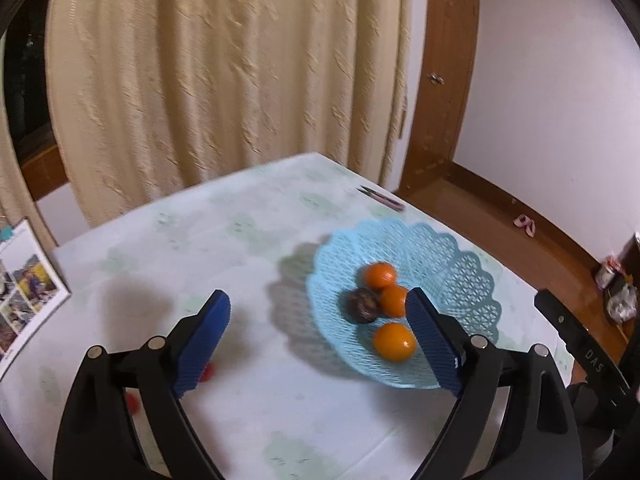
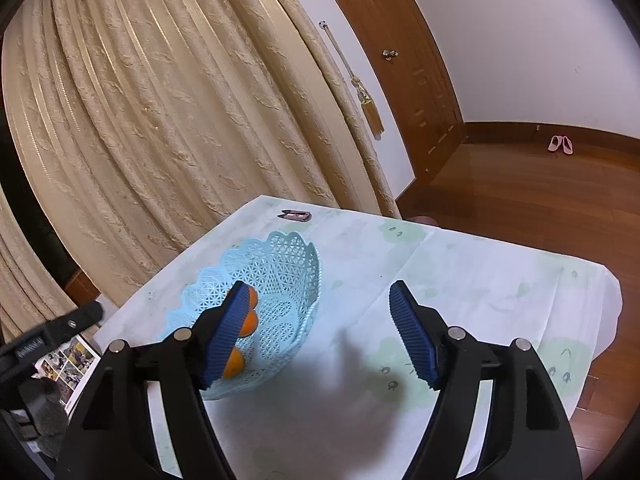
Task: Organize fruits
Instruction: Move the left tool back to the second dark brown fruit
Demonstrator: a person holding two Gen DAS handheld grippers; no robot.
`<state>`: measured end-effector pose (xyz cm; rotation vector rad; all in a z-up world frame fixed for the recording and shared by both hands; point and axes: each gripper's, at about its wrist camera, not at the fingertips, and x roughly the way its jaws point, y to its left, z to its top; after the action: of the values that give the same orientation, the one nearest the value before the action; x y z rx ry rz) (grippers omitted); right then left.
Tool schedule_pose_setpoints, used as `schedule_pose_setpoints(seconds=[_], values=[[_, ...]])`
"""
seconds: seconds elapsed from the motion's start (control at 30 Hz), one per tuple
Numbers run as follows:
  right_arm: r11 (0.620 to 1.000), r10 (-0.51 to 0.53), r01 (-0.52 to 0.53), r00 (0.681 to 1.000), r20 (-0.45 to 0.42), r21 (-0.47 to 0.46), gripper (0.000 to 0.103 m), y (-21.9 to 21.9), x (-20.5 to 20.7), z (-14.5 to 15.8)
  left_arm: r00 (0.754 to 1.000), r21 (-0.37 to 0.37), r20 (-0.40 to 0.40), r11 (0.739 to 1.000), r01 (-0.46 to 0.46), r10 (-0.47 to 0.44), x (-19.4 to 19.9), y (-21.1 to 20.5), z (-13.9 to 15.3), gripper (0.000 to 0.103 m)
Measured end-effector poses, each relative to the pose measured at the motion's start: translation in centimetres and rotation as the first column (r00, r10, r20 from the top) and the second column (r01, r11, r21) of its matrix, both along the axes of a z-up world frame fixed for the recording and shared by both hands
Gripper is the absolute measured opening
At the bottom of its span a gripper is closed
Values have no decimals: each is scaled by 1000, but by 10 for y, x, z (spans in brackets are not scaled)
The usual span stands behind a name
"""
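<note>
Left wrist view first: the left gripper (image 1: 318, 312) hangs wide and empty just above the near rim of the pale blue lattice fruit basket (image 1: 460, 276), nothing between its blue pads (image 1: 204, 340). Inside the basket sit three oranges (image 1: 394, 342) and one dark round fruit (image 1: 363, 306), bunched together near the middle. Beside the basket, on the side away from the door, two small red fruits (image 1: 207, 374) peek out from behind the left finger, lying on the pale surface (image 1: 248, 240); they are too blurred to name for certain. Right wrist view now: the right gripper (image 2: 316, 312) is spread as well and carries nothing, poised over bare cloth just beside the basket. My read is that a fruit is freshly in and the loose red ones remain. The next move calls for swinging the left gripper away from the basket, dropping low over a red fruit and closing gently, since small round fruit can roll.
</note>
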<state>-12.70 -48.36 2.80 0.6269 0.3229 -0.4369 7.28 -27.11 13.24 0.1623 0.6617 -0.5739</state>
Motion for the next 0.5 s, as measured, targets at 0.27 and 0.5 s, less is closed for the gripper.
schedule_pose_setpoints(seconds=[0.27, 0.5], values=[[1000, 25, -25, 1000, 1, -4, 74, 13, 6, 2, 993, -19, 34, 993, -114, 114, 4, 64, 22, 91], [997, 67, -67, 998, 7, -27, 75, 34, 14, 12, 976, -24, 41, 977, -211, 212, 7, 119, 23, 91]])
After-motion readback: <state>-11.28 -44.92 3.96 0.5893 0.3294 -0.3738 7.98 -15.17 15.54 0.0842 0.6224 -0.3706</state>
